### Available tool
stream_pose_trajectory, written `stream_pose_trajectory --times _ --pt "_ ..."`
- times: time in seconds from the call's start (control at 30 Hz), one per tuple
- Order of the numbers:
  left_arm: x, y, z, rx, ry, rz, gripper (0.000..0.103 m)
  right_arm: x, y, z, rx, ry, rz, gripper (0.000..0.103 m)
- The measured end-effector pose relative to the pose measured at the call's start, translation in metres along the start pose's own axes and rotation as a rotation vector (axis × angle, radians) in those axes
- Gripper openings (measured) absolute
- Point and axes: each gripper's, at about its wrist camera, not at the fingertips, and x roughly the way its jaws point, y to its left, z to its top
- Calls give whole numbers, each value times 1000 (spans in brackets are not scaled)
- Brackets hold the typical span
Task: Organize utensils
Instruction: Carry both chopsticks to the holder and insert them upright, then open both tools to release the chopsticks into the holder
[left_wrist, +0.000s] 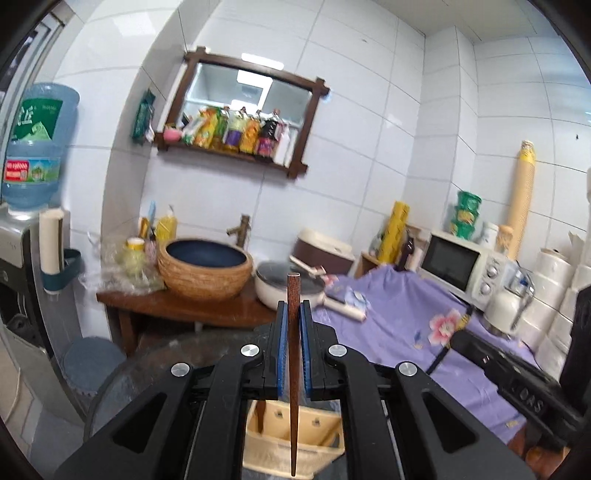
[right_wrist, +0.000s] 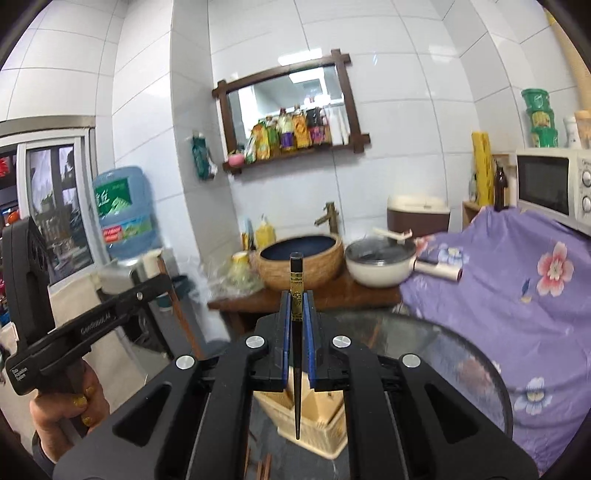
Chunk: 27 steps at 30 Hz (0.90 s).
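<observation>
Brown wooden chopstick (left_wrist: 294, 354): clamped upright in your left claw (left_wrist: 294, 314), blue pads tight on its shaft, blunt end up, thin tip hanging over the beige utensil holder (left_wrist: 295, 439) below. Black chopstick (right_wrist: 296, 354) with a gold-patterned band: pinched the same way in your right claw (right_wrist: 296, 306), tip hovering above the same holder (right_wrist: 314, 428). Both claws are narrow, each closed on its one stick, nothing else between the pads.

Holder stands on the round glass counter (right_wrist: 443, 354). Some sticks appear to lie loose on the glass by its base, near the bottom of the right wrist view, too blurred to count.

Step in hand, by my reading: carrying both sticks over for a drop into the holder. Keep each stick plumb. Line the tip over an open compartment before you lower. Bring the tip inside the rim first, then ease the pads apart; a release from high up may bounce the stick off the wall. Watch that the two claws do not crowd each other over the one small opening; one at a time looks safer.

Writing: your left tool (right_wrist: 92, 321), seen from the right, carries a white label, "Data Acquisition System", and blurred lettering along its arm. The water jug (right_wrist: 123, 210) has a green label with Chinese characters; not clear enough to read. Gold character on the black stick, unclear.
</observation>
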Motion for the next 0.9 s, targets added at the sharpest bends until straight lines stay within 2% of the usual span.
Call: stream_pose_trajectory --times 0.13,0.23,0.53,0.9 --pt "20 -4 12 6 -72 67 6 18 -1 6 -6 -25 -43 7" --pt "37 -3 6 1 -82 87 7 37 -4 -3 -13 -8 -70 7" --pt "87 10 -60 -13 61 107 7 85 -26 -60 6 113 -105 8" --pt "109 17 -103 11 175 108 6 102 -34 -92 17 176 -107 8"
